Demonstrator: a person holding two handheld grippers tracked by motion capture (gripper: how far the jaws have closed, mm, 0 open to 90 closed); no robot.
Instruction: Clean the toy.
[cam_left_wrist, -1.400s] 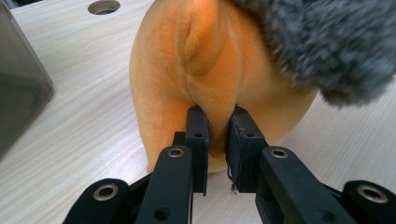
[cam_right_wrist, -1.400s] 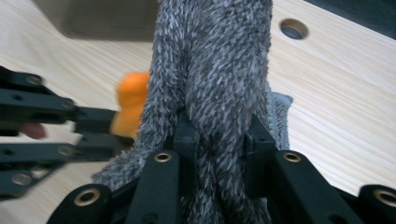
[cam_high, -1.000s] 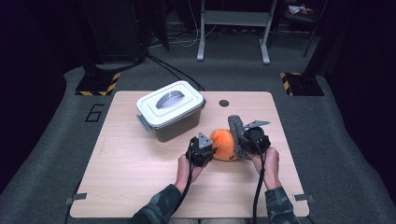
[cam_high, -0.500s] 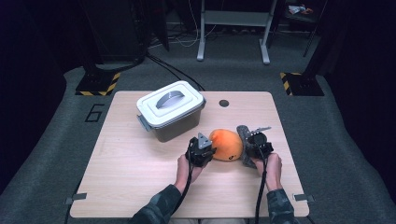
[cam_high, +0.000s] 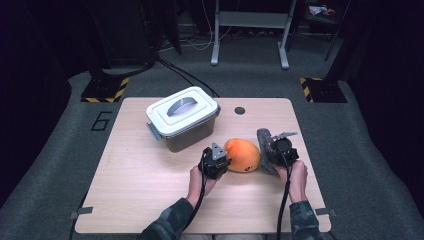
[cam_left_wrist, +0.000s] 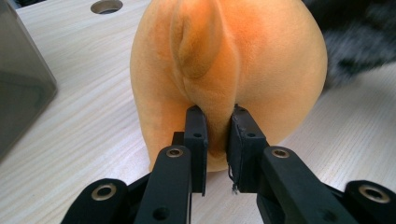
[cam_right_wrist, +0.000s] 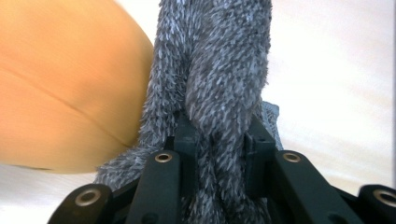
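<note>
An orange plush toy (cam_high: 242, 155) lay on the right half of the wooden table (cam_high: 140, 185), between the person's two hands. The left gripper (cam_high: 218, 162) met it from the left side. In the left gripper view its black jaws were drawn nearly together and pinched a fold of the orange plush (cam_left_wrist: 224, 65) low down, close to the tabletop, with the soft fabric bulging above the pads. The right gripper (cam_high: 274, 150) sat at the toy's right side. In the right gripper view its jaws were clamped on a shaggy grey fur piece (cam_right_wrist: 219, 79), which rose between the pads and pressed against the toy's orange flank (cam_right_wrist: 60, 93). From the high view the grey fur (cam_high: 264, 137) stood just beside the orange body, touching it, with part of it spread on the table under the gripper.

Behind and to the left of the toy, near it but apart, stood a lidded container (cam_high: 182, 117) with a white lid and a grey handle, set askew to the table's edge. A small round hole (cam_high: 239, 110) showed in the tabletop beyond the toy.
</note>
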